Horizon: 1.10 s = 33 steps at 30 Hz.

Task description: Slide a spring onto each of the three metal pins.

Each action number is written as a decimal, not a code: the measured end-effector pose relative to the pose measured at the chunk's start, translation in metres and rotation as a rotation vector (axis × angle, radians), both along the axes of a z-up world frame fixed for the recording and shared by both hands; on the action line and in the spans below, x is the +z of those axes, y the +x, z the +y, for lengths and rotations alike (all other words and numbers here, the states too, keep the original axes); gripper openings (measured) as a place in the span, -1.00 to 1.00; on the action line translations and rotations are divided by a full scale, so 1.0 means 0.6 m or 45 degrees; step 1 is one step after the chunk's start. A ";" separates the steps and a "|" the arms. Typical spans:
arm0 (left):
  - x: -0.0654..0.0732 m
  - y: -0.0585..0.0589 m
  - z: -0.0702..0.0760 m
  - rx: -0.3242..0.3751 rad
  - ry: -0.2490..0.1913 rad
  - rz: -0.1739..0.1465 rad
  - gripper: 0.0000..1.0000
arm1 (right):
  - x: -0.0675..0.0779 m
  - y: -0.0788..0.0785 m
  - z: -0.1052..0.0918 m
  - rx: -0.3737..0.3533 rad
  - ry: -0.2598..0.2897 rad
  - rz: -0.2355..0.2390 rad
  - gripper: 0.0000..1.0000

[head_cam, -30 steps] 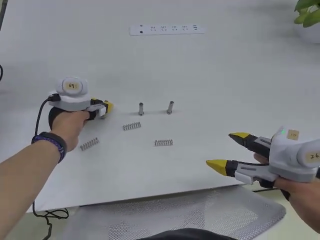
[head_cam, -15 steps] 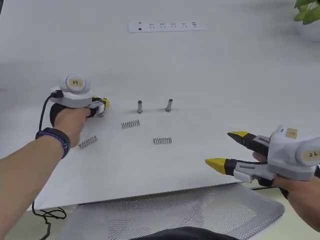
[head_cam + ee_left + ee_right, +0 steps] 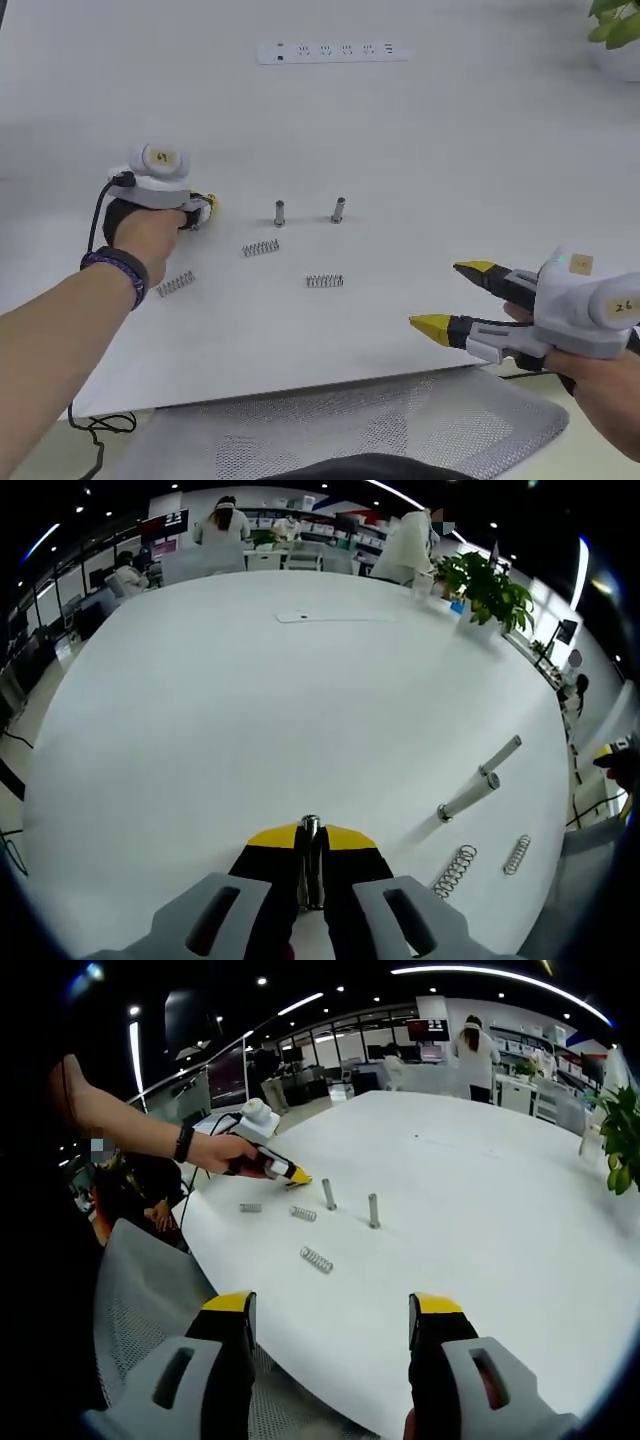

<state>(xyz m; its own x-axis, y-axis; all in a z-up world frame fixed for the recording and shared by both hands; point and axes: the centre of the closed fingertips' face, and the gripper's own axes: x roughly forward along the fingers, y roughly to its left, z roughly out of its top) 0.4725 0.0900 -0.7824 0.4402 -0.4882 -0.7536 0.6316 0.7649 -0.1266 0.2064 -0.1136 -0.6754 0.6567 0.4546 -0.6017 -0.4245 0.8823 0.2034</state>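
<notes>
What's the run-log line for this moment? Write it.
left gripper: shut on held pin | right gripper: open, empty | standing pins: two, bare | springs: three, loose on table

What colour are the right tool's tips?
Yellow; the right tool shows best in right gripper view.

power strip (image 3: pixel 332 53) on white table (image 3: pixel 470 150), plant (image 3: pixel 615 25) far right

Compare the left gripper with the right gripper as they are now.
The left gripper is shut on a metal pin; the right gripper stands wide open, holding nothing. The left gripper is beside the two standing pins; the right gripper hangs at the table's near edge, apart from them. Both have yellow-tipped black jaws.
</notes>
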 end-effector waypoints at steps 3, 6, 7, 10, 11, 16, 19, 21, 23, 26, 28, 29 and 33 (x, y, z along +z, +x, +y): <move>0.000 -0.002 -0.001 -0.002 0.004 0.016 -1.00 | 0.000 0.000 0.000 0.000 0.000 -0.001 0.20; -0.001 -0.002 0.000 0.015 -0.001 0.035 -1.00 | 0.000 0.000 -0.001 -0.004 0.001 -0.002 0.20; -0.001 -0.003 0.000 0.017 -0.005 0.038 -1.00 | 0.000 -0.001 -0.001 -0.003 0.000 -0.001 0.20; -0.002 -0.005 0.001 0.023 -0.005 0.045 -1.00 | 0.000 0.000 -0.001 -0.005 0.002 -0.004 0.20; -0.001 -0.006 0.001 0.023 -0.007 0.045 -1.00 | 0.000 0.000 -0.001 -0.005 0.003 -0.003 0.20; 0.003 -0.007 0.002 0.032 -0.013 0.045 -1.00 | -0.001 0.001 -0.001 0.000 0.001 -0.002 0.20; 0.007 -0.007 0.004 0.036 -0.016 0.044 -1.00 | -0.001 0.002 0.000 0.003 0.001 -0.005 0.20; 0.010 -0.008 0.006 0.041 -0.020 0.043 -1.00 | -0.001 0.003 0.001 0.005 0.001 -0.007 0.20; 0.012 -0.007 0.007 0.045 -0.022 0.042 -1.00 | -0.001 0.005 0.001 0.007 0.002 -0.008 0.20; 0.017 -0.009 0.008 0.047 -0.025 0.038 -1.00 | -0.001 0.006 0.002 0.011 0.002 -0.010 0.20; 0.019 -0.010 0.010 0.047 -0.025 0.033 -1.00 | -0.001 0.006 0.004 0.014 0.001 -0.011 0.20; 0.020 -0.009 0.011 0.048 -0.024 0.032 -1.00 | -0.001 0.006 0.004 0.015 0.002 -0.012 0.20; 0.024 -0.010 0.014 0.055 -0.027 0.028 -1.00 | 0.000 0.006 0.004 0.017 0.002 -0.015 0.20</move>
